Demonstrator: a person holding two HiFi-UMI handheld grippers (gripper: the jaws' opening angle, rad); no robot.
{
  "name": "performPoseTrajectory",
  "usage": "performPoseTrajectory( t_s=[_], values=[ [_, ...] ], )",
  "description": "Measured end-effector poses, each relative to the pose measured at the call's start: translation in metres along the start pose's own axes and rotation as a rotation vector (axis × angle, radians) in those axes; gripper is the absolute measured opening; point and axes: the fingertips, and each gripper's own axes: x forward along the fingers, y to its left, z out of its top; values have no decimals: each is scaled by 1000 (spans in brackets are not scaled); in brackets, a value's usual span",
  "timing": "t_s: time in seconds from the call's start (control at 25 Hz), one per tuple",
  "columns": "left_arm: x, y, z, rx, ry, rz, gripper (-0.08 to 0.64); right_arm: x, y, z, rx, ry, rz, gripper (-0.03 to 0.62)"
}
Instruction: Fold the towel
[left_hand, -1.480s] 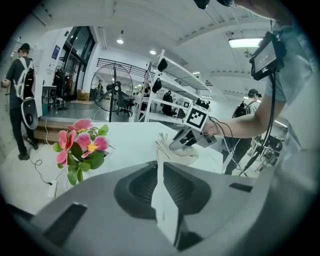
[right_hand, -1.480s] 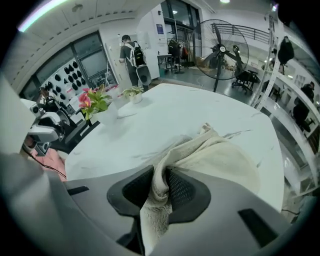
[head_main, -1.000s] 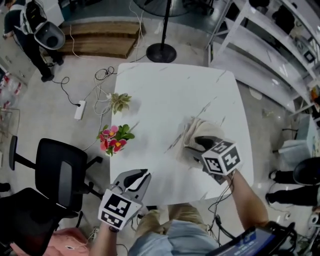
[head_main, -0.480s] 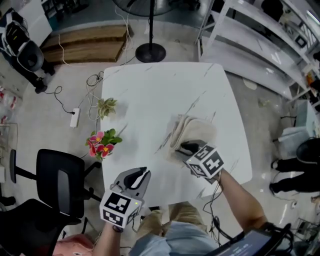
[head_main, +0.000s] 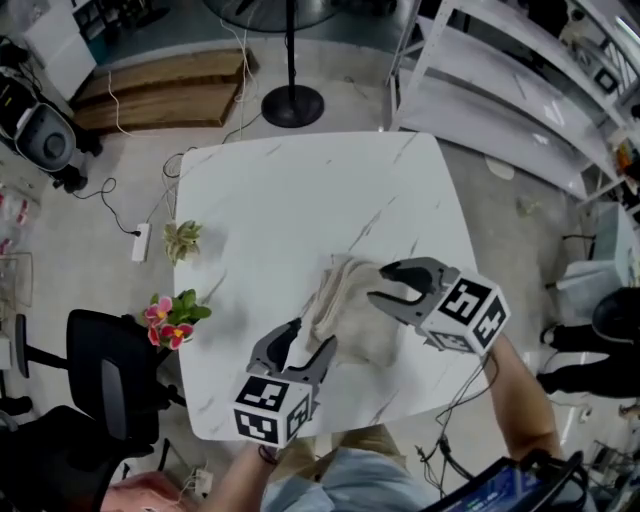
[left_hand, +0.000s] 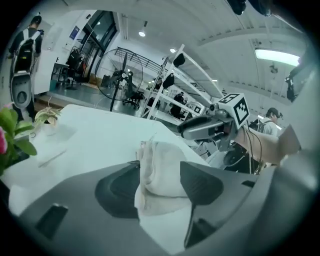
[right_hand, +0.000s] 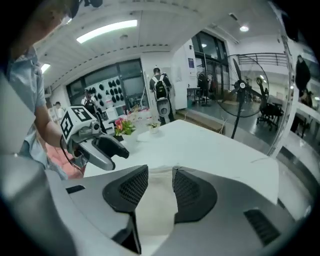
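Both sets of jaws open at the towel (head_main: 350, 312) on the worktop (head_main: 300, 200)
Your left gripper (head_main: 313, 338) sits at the near-left edge of the crumpled towel; its jaws have just been opening and stand wide, the bunched cloth showing between them but not pinched. Your right gripper (head_main: 379, 282) hovers above the towel's right side, its jaws just parted a little further, gripping nothing. The towel lies toward the near right part of the white worktop
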Motion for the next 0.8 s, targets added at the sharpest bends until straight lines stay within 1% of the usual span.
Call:
performPoseTrajectory(
  t_s=[0.04, 0.12, 0.24, 0.32, 0.44, 0.48, 0.6, 0.68, 0.8],
  values=[
    [8, 1, -2, -13, 14, 9, 255, 2, -14, -3, -33, 17, 3, 166],
    [21, 5, -9, -33, 43, 34, 255, 14, -33, -12, -77, 57, 49, 168],
    [34, 14, -19, -35, 82, 85, 252, 36, -41, -27, -114, 110, 161, 198],
    [38, 18, -24, -33, 98, 116, 237, 48, -43, -34, -132, 120, 210, 198],
    [41, 20, -26, -39, 105, 139, 180, 59, -48, -41, -156, 119, 231, 196],
    [42, 19, -26, -40, 105, 143, 157, 61, -49, -43, -166, 116, 234, 169],
    [43, 15, -25, -27, 107, 150, 120, 63, -48, -45, -193, 99, 252, 91],
    [41, 11, -21, -24, 98, 148, 102, 58, -45, -41, -209, 66, 260, 75],
    [34, -1, -10, -33, 60, 126, 89, 42, -42, -27, -243, -8, 257, 72]
  ],
)
